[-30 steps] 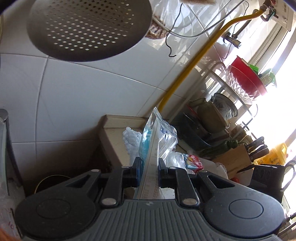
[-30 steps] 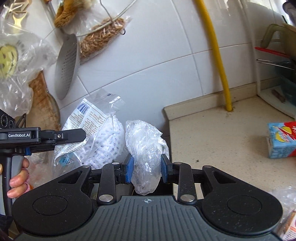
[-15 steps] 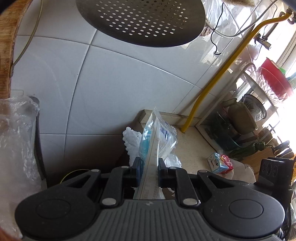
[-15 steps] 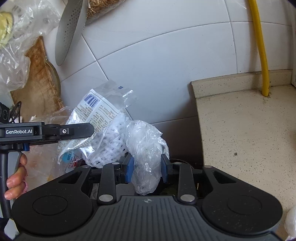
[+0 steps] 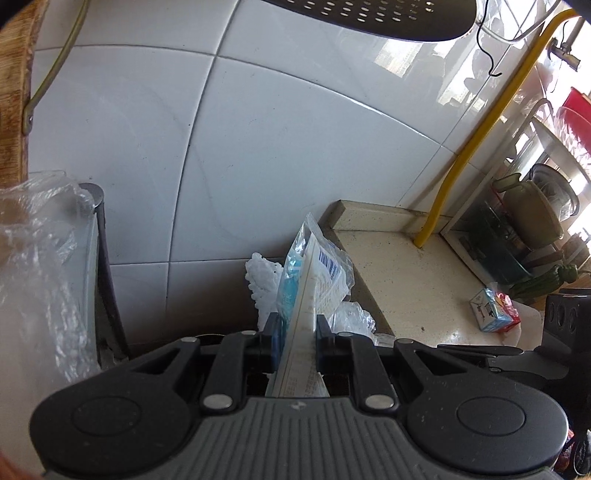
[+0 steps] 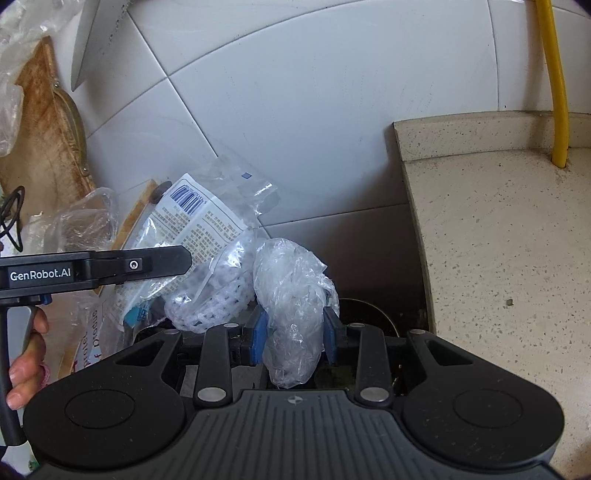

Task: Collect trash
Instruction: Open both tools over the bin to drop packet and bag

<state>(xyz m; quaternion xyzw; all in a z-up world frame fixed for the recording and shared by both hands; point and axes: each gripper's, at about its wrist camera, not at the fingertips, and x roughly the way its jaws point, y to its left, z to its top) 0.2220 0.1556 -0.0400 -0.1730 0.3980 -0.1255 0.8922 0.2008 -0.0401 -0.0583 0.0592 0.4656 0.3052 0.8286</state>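
My left claw (image 5: 294,345) is pinched narrow on a flat printed wrapper (image 5: 314,280), a clear packet with blue print and a barcode panel, which stands on edge between the pads at lower centre of the left view. A white foam net (image 5: 263,282) bulges out just left of that packet, touching it. In the right view the same wrapper (image 6: 199,218) and net (image 6: 218,299) hang at centre left, with my left claw's dark arm crossing in front of them from the left edge.

My right claw (image 6: 294,339) is closed on a crumpled clear plastic bag (image 6: 293,295), the blue pads (image 6: 258,334) pressing its sides at lower centre. The bag touches the foam net on its left.

Under both bundles, low in the frame, is a dark gap beside the speckled counter (image 6: 509,258), which fills the right side. A round dark rim (image 6: 369,308) shows just behind the right pad; I cannot tell what it belongs to.

A yellow pipe (image 6: 554,74) meets the counter at upper right. White wall tiles (image 6: 295,110) fill the background. A small drink carton (image 5: 495,310) lies on the counter at right in the left view. A perforated skimmer (image 5: 369,14) hangs at the top there, a wooden board (image 6: 44,147) at upper left in the right view.
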